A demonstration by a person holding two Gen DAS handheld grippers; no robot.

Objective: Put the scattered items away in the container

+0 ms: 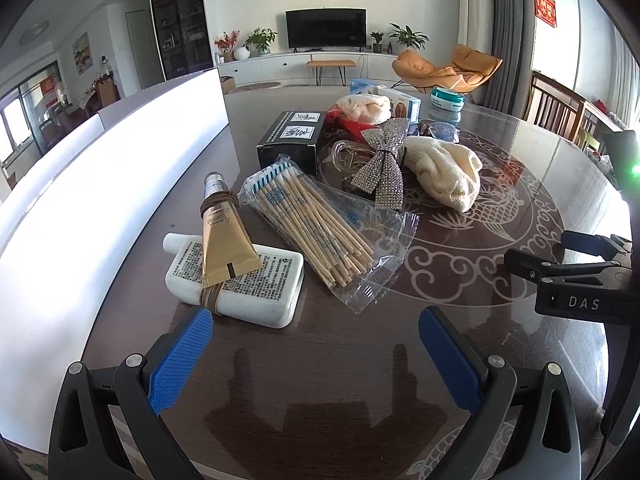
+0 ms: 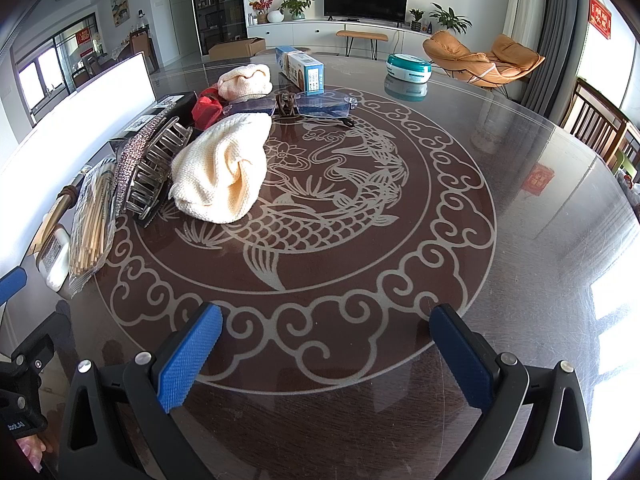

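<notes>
A tall white container (image 1: pixel 100 184) stands along the table's left side. Close ahead of my open left gripper (image 1: pixel 316 354) lies a white flat bottle (image 1: pixel 240 284) with a gold tube (image 1: pixel 222 236) banded onto it. Right of it is a clear bag of wooden sticks (image 1: pixel 316 236). Farther back sit a black box (image 1: pixel 292 140), a rhinestone bow hair clip (image 1: pixel 384 164) and a cream knit piece (image 1: pixel 444 176). My right gripper (image 2: pixel 326 344) is open and empty over bare table. The knit piece (image 2: pixel 224 168) and the clip (image 2: pixel 152 168) lie ahead to its left.
At the back are a second cream knit piece (image 2: pixel 244 80), a red item (image 2: pixel 206 110), clear glasses (image 2: pixel 296 104), a blue-white carton (image 2: pixel 304 66) and a teal round tin (image 2: pixel 408 68). The round glass-topped table (image 2: pixel 520 240) has a fish pattern. Wooden chairs (image 2: pixel 600 128) stand at the right.
</notes>
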